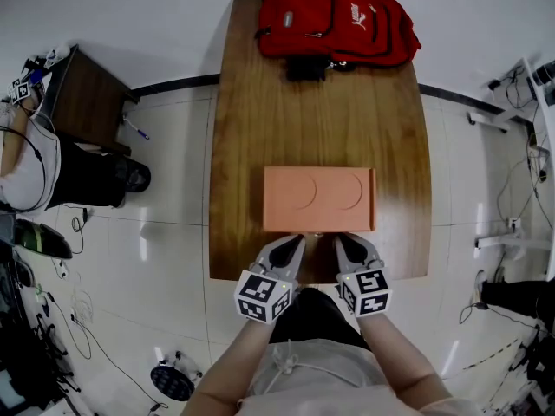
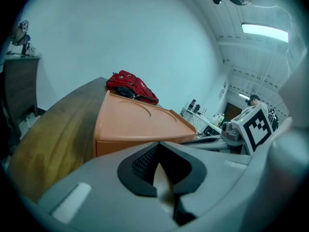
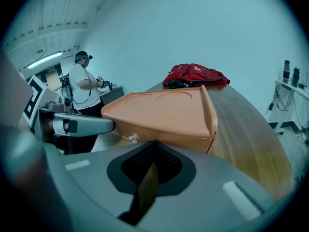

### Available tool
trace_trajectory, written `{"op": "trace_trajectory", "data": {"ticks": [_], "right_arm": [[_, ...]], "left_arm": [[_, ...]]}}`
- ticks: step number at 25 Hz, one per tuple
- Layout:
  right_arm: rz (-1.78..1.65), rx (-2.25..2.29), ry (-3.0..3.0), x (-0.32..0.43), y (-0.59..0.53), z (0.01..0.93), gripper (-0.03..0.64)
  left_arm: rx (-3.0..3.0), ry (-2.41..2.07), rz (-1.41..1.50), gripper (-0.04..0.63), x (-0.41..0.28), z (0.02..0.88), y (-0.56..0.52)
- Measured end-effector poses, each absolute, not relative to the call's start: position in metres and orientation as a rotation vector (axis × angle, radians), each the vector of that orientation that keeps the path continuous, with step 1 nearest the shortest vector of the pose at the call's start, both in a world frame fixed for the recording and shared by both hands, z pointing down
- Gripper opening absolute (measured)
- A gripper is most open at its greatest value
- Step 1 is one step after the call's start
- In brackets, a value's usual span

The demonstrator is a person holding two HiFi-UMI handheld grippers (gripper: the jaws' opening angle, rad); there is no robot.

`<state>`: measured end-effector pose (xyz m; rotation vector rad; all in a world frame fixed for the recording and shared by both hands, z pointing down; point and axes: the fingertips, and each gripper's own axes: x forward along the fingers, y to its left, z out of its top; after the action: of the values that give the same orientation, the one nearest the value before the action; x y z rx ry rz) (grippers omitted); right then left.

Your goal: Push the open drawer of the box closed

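Here, the orange box [image 1: 318, 198] is sitting on the wooden table [image 1: 260, 120], toward the near edge, with its front face turned to the person. From the head view the drawer front is lying in line with the box's front, with nothing sticking out past the lid. A small clear knob [image 3: 133, 138] is showing on that front face in the right gripper view.

The left hand-held gripper [image 1: 293, 239] and the right hand-held gripper [image 1: 347, 237] are pointing side by side at the box front, one on each side of its middle. Their tips are reaching the face, touching or just short of it; which one cannot be told. Both pairs of jaws are pressing together with nothing between them, as each gripper view is showing.

A red backpack [image 1: 334, 20] is lying at the far end of the table, well apart from the box.
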<state>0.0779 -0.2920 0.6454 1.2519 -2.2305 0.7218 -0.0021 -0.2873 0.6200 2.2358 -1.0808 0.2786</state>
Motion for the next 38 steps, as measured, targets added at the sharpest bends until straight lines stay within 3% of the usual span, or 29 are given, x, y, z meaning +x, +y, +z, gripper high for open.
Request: {"op": "trace_trajectory", "data": {"ticks": [5,13,28,38], "right_arm": [[0.689,1.216,-2.310,0.075,-0.285,0.617,0.008],[0.256,1.230,-2.545,0.081,-0.266,0.498,0.008],[0.064,1.295,-2.666,0.066,-0.187,0.414,0.008],[0.141,1.410,-2.606,0.029,-0.050,0.401,0.008]], "left_arm": [[2.298,-1.094,0.258,0.006,-0.001,0.590,-0.279],[2.564,-1.184,0.202,0.006,0.015,0.484,-0.261],[2.696,-1.298,0.074,0.006,-0.006,0.400,-0.174],[2.757,-1.215,0.003,0.006,-0.049,0.387,-0.035]]}}
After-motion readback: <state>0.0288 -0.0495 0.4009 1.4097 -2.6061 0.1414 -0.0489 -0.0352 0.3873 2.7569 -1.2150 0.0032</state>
